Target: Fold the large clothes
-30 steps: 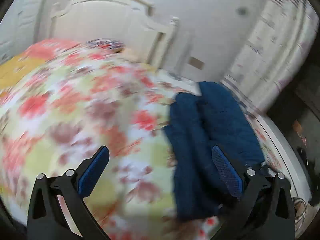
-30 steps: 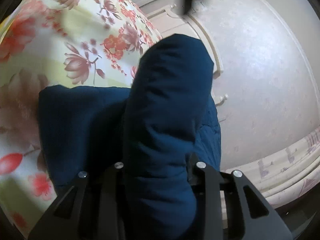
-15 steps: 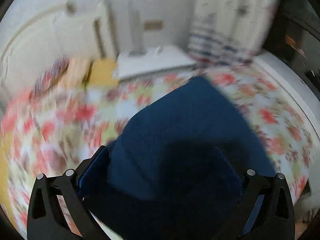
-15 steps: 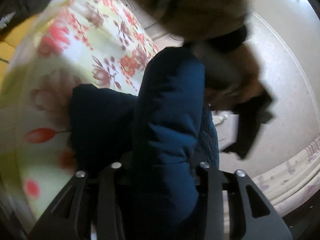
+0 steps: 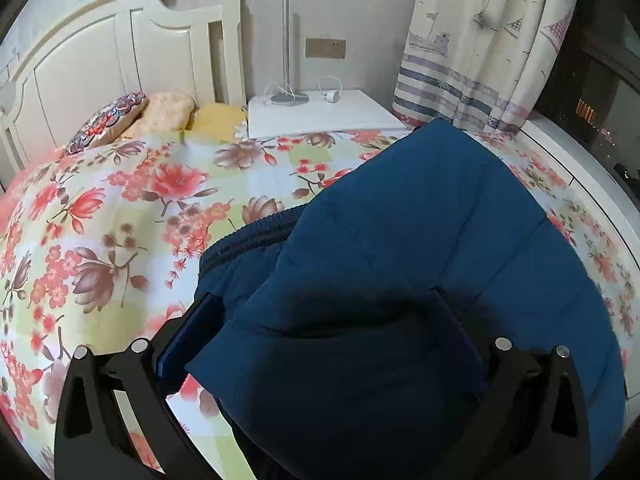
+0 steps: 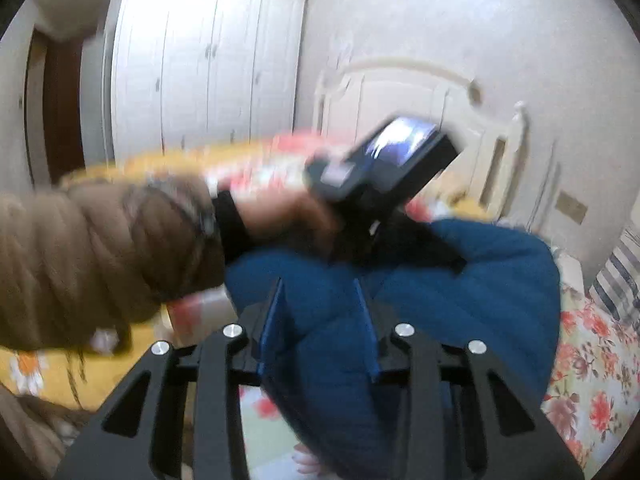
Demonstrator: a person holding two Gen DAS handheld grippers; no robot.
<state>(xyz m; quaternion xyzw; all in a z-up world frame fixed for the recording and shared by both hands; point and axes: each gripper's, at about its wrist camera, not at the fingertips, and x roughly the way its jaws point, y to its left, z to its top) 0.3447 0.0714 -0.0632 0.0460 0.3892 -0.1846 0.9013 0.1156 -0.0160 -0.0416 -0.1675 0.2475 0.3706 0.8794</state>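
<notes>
A dark blue padded jacket (image 5: 432,240) lies bunched on a bed with a floral cover (image 5: 100,220). My left gripper (image 5: 324,320) is wide open with a thick fold of the jacket lying between its fingers. My right gripper (image 6: 320,316) is shut on a fold of the same jacket (image 6: 480,288) and holds it up. In the right wrist view the person's brown sleeve (image 6: 100,256) and the left gripper's body (image 6: 384,164) cross above the jacket.
A white headboard (image 5: 120,52) and pillows (image 5: 160,116) are at the bed's far end. A white nightstand (image 5: 320,114) with a lamp pole stands beside a patterned curtain (image 5: 488,40). A white wardrobe (image 6: 200,64) shows in the right wrist view.
The left gripper swung from the bare cover onto the jacket, which now lies between its fingers. The right gripper lifted and turned with its fold towards the headboard.
</notes>
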